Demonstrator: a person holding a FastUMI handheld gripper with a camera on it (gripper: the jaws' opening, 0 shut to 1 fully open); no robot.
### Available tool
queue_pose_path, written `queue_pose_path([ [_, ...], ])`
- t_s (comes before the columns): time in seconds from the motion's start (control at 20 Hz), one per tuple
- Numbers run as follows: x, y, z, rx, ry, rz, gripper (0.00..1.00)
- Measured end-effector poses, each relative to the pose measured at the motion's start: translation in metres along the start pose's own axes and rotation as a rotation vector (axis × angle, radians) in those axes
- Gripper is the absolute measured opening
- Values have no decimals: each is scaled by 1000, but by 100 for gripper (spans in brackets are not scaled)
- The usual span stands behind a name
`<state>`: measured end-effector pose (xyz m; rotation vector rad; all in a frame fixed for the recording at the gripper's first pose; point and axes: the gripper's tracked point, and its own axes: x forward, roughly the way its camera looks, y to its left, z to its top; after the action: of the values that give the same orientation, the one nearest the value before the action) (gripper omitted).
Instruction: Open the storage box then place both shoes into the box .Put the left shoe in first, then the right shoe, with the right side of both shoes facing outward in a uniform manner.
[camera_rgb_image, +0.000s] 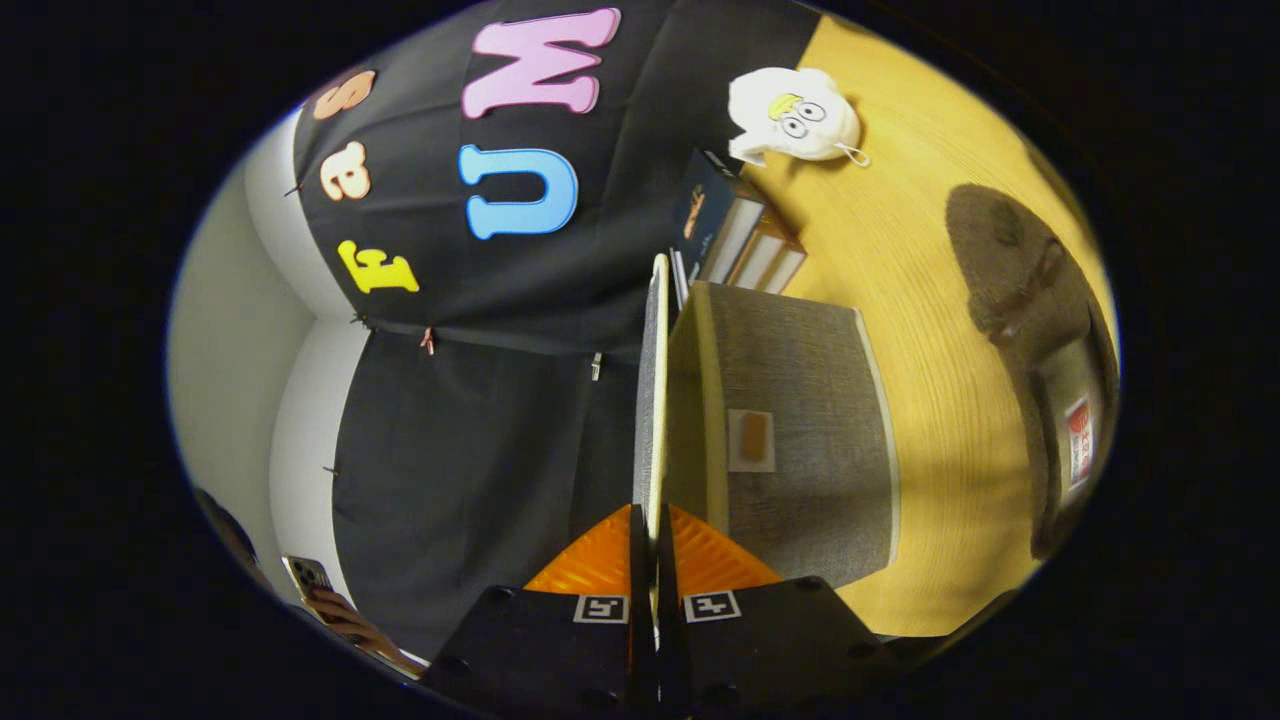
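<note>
A grey fabric storage box (800, 440) sits on a wooden table (930, 260), seen from a camera rolled on its side so the tabletop runs up the right of the view. The box has pale trim along its edges and a small pale label (751, 441) with an orange patch on the face that shows. Its thin lid (653, 390) is seen edge-on, raised away from the box body, a pale flat panel running straight out from the fingertips.

The gripper (653, 545) has its two fingers (600, 560) drawn nearly together, clamped on the near edge of the lid, one finger on each side of the panel.

Beyond the box, a short stack of books (735, 235) lies on the table, touching or just beside the box's far end. Farther off is a white plush toy (795, 115) with cartoon eyes. Well apart from the box, across the table, lies a dark brown shoe (1040, 340) in shadow, with a pale tag showing inside it; detail is hard to make out.

A black cloth wall (480, 440) backs the table, with a plain white wall (240, 350) past it. At the near edge, beside the gripper's body, a person's hand (350, 620) holds a phone (308, 575).
</note>
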<state>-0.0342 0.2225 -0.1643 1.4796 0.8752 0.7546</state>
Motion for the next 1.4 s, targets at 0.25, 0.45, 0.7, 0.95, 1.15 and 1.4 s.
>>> queue_pose_path([
  [0.25, 23, 60, 2, -148, -20, 15, 7],
  [0.45, 52, 97, -10, -293, 10, -4, 10],
  [0.7, 97, 129, -26, -357, 43, -4, 11],
  [0.95, 140, 141, -49, -381, 93, 3, 16],
  [1.15, 166, 156, -73, -437, 129, 44, 30],
  [1.4, 194, 156, -98, -453, 186, 31, 73],
])
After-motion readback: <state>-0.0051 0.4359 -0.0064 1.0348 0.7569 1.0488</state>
